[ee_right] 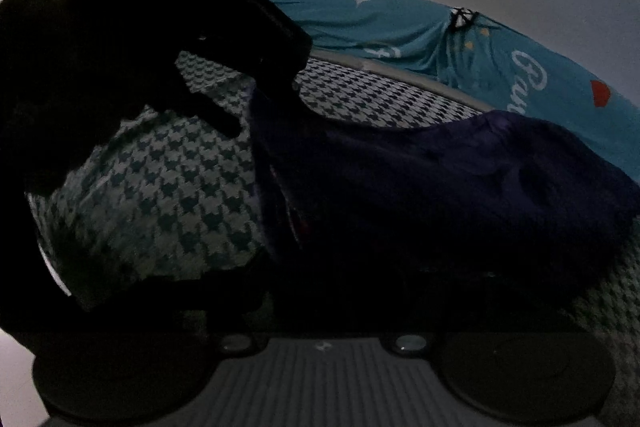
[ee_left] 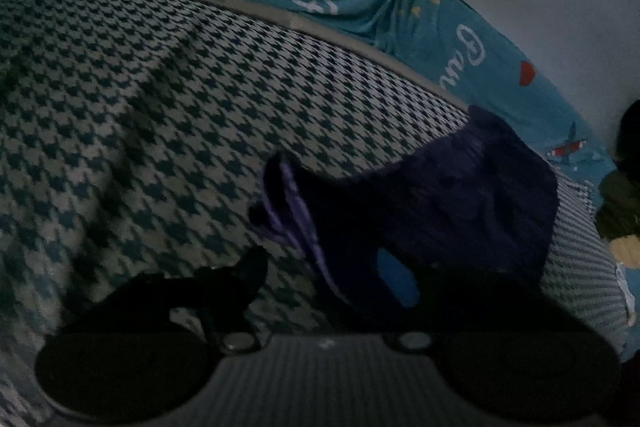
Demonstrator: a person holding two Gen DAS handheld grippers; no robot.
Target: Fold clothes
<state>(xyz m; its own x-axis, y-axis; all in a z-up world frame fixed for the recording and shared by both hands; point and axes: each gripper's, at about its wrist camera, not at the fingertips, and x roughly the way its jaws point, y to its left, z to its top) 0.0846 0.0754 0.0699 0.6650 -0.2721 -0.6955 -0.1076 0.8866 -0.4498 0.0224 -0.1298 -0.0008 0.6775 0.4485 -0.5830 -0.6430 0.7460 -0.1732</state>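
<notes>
a: on the bed, on the houndstooth blanket (ee_left: 160, 99), lies the dark purple garment (ee_left: 460, 195), bunched, long axis running left-to-right across both views.

b: which way from the tools?

a: left tool (ee_left: 336, 267): spread. cloth sits ahead & to its right, draped over the right finger (ee_left: 396, 283); left finger (ee_left: 248, 275) is over bare blanket. pads don't look pressed on it.

b: right tool?

a: too dark, fingers lost under the cloth. can't tell if spread or pinching. garment is straight ahead, v. close. i'd say right hand's nearer the bulk, left nearer the lilac-lined edge (ee_left: 292, 203).

b: any containers?

a: none visible. just a teal printed sheet (ee_left: 400, 23) at the back & the wall.
</notes>
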